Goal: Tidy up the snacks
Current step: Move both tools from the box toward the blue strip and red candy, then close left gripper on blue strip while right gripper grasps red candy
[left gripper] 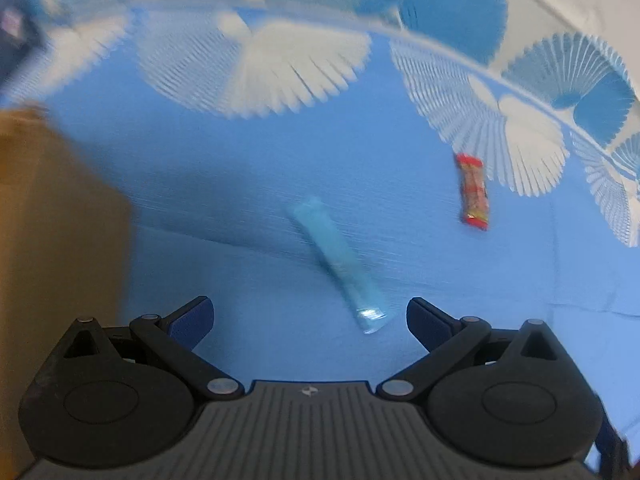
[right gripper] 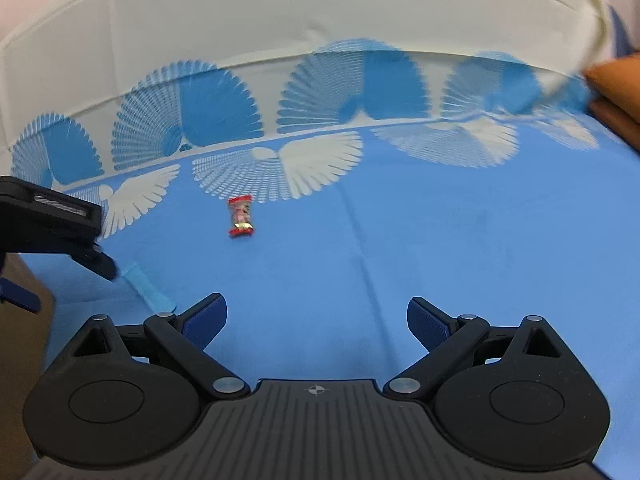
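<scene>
A long light-blue snack stick (left gripper: 340,264) lies on the blue cloth just ahead of my left gripper (left gripper: 310,318), which is open and empty. A red-ended candy wrapper (left gripper: 474,194) lies farther off to the right. In the right wrist view the same red candy (right gripper: 241,216) sits ahead and left on the cloth, and the end of the blue stick (right gripper: 148,286) shows at the left, partly hidden by the left gripper body (right gripper: 48,216). My right gripper (right gripper: 316,320) is open with nothing between its fingers.
A brown cardboard box (left gripper: 56,220) stands at the left, close to the left gripper. Another brown cardboard piece (right gripper: 616,92) sits at the far right. The blue tablecloth (right gripper: 440,240) has a white fan-pattern border along the far edge.
</scene>
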### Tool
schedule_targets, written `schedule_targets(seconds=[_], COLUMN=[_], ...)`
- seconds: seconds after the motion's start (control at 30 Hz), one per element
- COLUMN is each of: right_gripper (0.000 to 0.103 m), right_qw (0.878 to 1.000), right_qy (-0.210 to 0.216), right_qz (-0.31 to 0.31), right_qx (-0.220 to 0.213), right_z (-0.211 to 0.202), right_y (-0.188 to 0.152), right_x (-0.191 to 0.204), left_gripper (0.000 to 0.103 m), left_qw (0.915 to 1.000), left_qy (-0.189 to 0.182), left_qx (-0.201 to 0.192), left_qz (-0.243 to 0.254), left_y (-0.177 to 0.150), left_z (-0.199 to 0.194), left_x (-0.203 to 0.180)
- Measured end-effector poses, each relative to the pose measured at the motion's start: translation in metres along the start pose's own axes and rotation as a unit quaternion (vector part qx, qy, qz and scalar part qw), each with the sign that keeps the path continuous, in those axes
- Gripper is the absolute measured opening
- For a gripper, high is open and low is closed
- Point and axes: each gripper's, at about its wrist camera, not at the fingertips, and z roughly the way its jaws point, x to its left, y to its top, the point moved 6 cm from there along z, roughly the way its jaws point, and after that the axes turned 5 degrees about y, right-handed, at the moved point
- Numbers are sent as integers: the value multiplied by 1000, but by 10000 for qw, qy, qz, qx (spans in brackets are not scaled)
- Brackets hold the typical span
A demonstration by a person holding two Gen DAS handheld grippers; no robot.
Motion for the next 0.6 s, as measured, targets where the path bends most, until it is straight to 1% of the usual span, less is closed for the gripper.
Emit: schedule_targets(seconds=[0.03, 0.07, 0.1, 0.13, 0.17, 0.2, 0.23, 0.27, 0.3, 0.33, 0.37, 0.6], right_gripper=[97, 97, 97, 97, 97, 97, 98, 103, 103, 103, 103, 103], right_qw=[9999, 9998, 9996, 9994, 9991, 9988, 9984, 9981, 9973, 9950, 9939, 9931], right_qy=[60, 125, 184, 239, 300, 376, 421, 367, 196, 190, 313, 404], right_qz=[-83, -146, -196, -234, -261, -283, -312, -419, -708, -974, -1042, -1051], right_qx=[38, 66, 96, 126, 136, 166, 233, 250, 51, -83, -190, -326], right_z=[15, 30, 46, 62, 75, 89, 104, 115, 121, 129, 136, 159], right_y=[3, 5, 7, 9, 10, 12, 13, 14, 16, 19, 23, 43], right_x=[3, 6, 9, 12, 14, 18, 21, 25, 32, 39, 43, 49], left_gripper=[103, 103, 103, 103, 103, 103, 103, 103, 103, 103, 103, 102], left_qw=[9997, 9991, 9987, 9986, 9987, 9990, 9991, 9990, 9990, 9990, 9990, 9986], left_qy=[-98, -15, 154, 274, 366, 386, 414, 444, 447, 444, 445, 513], left_qx=[244, 418, 453, 363, 182, 39, 22, -2, -43, -58, -77, -155], left_qz=[24, -41, -168, -254, -295, -225, -124, -20, 33, 54, 69, 46], left_y=[4, 7, 12, 17, 21, 25, 26, 27, 27, 26, 26, 20], left_z=[16, 31, 42, 46, 45, 44, 46, 47, 47, 47, 47, 44], left_x=[-2, -1, 3, 6, 8, 9, 9, 11, 12, 12, 13, 14])
